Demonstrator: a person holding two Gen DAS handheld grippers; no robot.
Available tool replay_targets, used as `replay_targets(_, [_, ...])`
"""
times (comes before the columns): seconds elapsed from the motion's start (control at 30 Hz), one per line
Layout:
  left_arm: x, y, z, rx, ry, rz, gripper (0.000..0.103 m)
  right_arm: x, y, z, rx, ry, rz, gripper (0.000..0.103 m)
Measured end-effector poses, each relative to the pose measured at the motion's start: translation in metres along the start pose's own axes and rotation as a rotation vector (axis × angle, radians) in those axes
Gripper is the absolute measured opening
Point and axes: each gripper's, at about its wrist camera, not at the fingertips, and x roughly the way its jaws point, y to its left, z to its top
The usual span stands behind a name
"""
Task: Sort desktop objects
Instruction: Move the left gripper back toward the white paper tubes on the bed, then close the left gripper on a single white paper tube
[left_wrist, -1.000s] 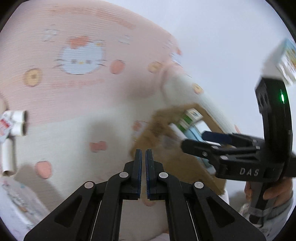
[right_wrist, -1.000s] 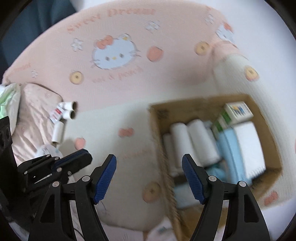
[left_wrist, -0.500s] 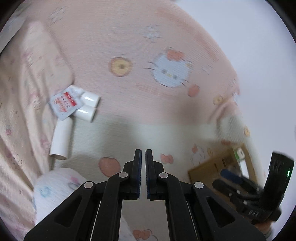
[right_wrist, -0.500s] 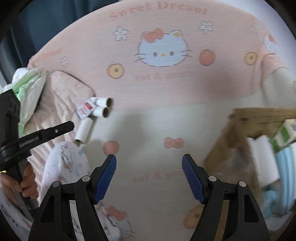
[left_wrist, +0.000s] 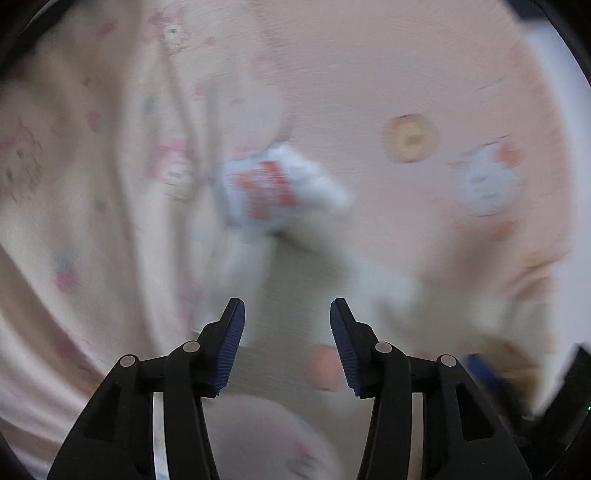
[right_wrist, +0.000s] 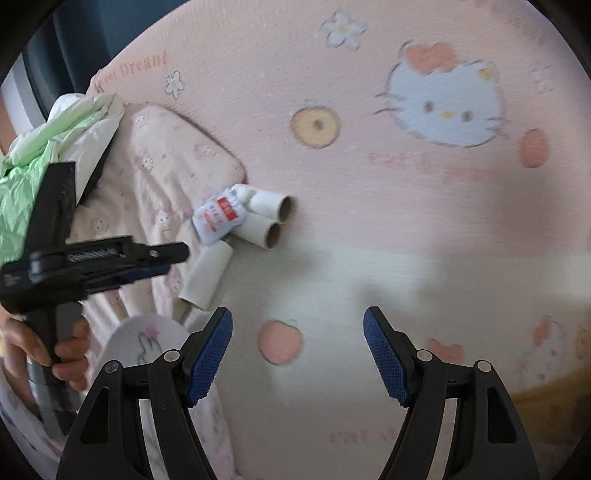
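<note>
A small white bottle with a red label (right_wrist: 218, 218) lies on the pink Hello Kitty bedsheet (right_wrist: 406, 184), on two white cardboard tubes (right_wrist: 267, 212). A third white tube (right_wrist: 207, 275) lies just below them. The bottle shows blurred in the left wrist view (left_wrist: 266, 194). My left gripper (left_wrist: 286, 314) is open and empty, short of the bottle; it also shows from the side in the right wrist view (right_wrist: 177, 254), left of the tubes. My right gripper (right_wrist: 297, 325) is open and empty above the sheet.
A pink patterned pillow (right_wrist: 155, 166) lies left of the tubes, with a green and white quilt (right_wrist: 55, 136) behind it. A white printed pouch (right_wrist: 144, 339) lies at the lower left. A cardboard edge (right_wrist: 554, 387) shows at the lower right.
My left gripper has opened and swung left towards the bottle and tubes. My right gripper has also swung left, so the cardboard box has nearly left its view.
</note>
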Motion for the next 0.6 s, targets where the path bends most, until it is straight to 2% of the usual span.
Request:
replay_targets(0.07, [0.011,-0.005,0.005,0.048,0.033,0.033,0.052,0.02,0.005,0.008,0.005,0.03,0.038,0.072])
replay_targets(0.13, [0.026,-0.004,0.009,0.026,0.096,0.013,0.052,0.034,0.011,0.011,-0.009,0.053,0.033,0.072])
replay_targets(0.2, [0.035,-0.001,0.011,0.003,0.109,0.054,0.052,0.048,0.016,0.014,-0.028,0.074,0.032,0.072])
replay_targets(0.23, [0.039,0.001,0.011,-0.01,0.113,0.097,0.052,0.055,0.018,0.015,-0.034,0.087,0.035,0.072])
replay_targets(0.33, [0.041,0.011,0.011,-0.062,0.117,0.147,0.052,0.073,0.02,0.016,-0.043,0.124,0.058,0.072])
replay_targets(0.4, [0.043,0.019,0.012,-0.101,0.127,0.137,0.052,0.084,0.022,0.016,-0.046,0.144,0.075,0.072])
replay_targets(0.53, [0.058,0.036,0.01,-0.189,0.21,0.075,0.048,0.107,0.029,0.015,-0.06,0.184,0.097,0.072])
replay_targets(0.6, [0.059,0.038,0.01,-0.2,0.215,0.052,0.048,0.116,0.035,0.015,-0.071,0.195,0.112,0.072])
